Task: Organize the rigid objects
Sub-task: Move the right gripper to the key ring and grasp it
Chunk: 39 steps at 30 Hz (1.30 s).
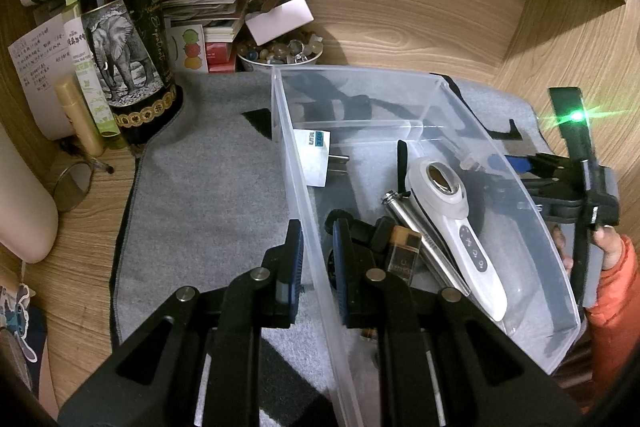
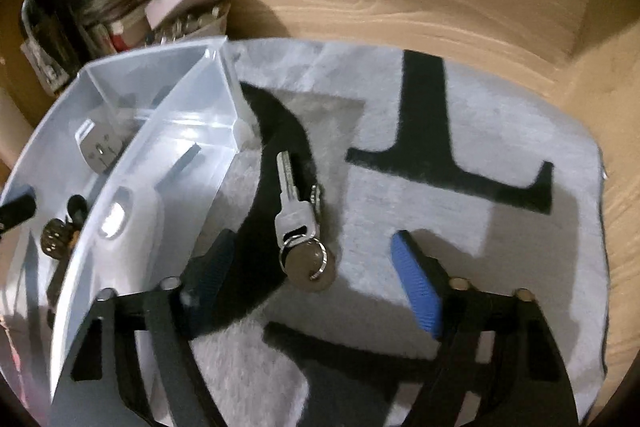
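Keys [image 2: 298, 223]: we see them lying flat on the grey mat [image 2: 500, 131], just beside the right wall of the clear bin [image 1: 404, 87], between the spread fingers of the right gripper [image 2: 312, 279], which holds nothing. Our left gripper [image 1: 318, 259] is clamped on the bin's left wall, one finger on each side of it. The bin holds a white device [image 1: 460, 227], a metal tube [image 1: 420, 239], a white plug [image 1: 316, 159] and dark small parts. A wine bottle [image 1: 120, 39] stands near the mat's far left corner.
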### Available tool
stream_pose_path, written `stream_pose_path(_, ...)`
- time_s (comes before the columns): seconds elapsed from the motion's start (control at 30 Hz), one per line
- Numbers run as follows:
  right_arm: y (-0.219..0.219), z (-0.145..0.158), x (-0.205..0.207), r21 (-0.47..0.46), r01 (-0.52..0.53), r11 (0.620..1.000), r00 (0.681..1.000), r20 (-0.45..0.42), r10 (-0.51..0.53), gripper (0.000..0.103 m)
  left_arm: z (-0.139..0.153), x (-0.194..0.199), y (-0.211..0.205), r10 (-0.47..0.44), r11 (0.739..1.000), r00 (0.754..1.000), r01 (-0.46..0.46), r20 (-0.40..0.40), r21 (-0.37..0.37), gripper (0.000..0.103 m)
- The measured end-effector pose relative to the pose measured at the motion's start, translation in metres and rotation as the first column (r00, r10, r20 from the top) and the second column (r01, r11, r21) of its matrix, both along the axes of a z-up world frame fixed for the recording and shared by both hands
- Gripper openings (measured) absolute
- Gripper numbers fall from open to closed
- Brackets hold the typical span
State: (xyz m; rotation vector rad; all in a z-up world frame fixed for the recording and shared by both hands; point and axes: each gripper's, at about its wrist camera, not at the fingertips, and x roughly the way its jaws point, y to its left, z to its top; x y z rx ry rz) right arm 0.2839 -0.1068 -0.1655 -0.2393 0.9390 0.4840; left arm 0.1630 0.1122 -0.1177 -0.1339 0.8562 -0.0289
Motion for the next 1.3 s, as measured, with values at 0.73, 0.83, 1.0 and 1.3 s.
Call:
stream_pose_path(0.73, -0.023, 0.035, -0.028, 0.054, -0.015, 0.998, 0.992, 0.128, 0.008, 0.005, 0.0, 0.0, 0.001, -0.001, 1.0, 1.0, 0.001, 0.001, -0.001, 0.013)
stream_pose_path(0.83, -0.031, 0.042, -0.029, 0.047, 0.006, 0.999, 0.994, 0.112, -0.011, 0.006, 0.0, -0.001, 0.0, 0.001, 1.0, 1.0, -0.001, 0.001, -0.002, 0.013)
stream_pose_path(1.0, -0.03, 0.034, -0.029, 0.026, 0.012, 1.0, 0.996, 0.093, -0.014, 0.046, 0.0, -0.001, 0.001, 0.001, 1.0, 1.0, -0.001, 0.001, -0.004, 0.013)
stream_pose_path(1.3, -0.023, 0.001, -0.016, 0.0, 0.022, 1.0, 0.999, 0.026, -0.022, 0.045, 0.0, -0.003, 0.001, -0.001, 1.0, 1.0, 0.001, 0.0, -0.002, 0.013)
